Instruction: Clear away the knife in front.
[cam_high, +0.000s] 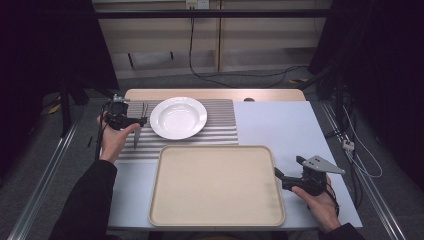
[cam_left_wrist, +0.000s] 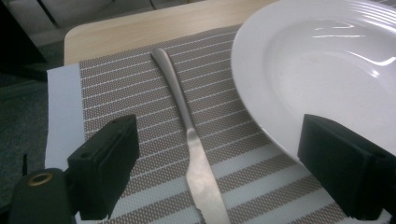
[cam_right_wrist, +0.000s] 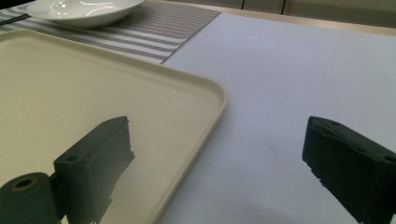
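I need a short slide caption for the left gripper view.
Open left gripper poised over a knife lying beside a white plate on a striped placemat.

One white plate (cam_high: 178, 117), one knife (cam_left_wrist: 194, 145), one striped placemat (cam_high: 222, 122), one beige tray (cam_high: 217, 186).

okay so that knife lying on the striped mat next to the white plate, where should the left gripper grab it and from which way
Probably the knife at its narrow neck, where handle meets blade, coming straight down from above. It lies flat on the striped placemat, so only a top-down pinch across its width fits. The left gripper already hangs open astride it. Keep the right-hand jaw clear of the plate rim close beside it.
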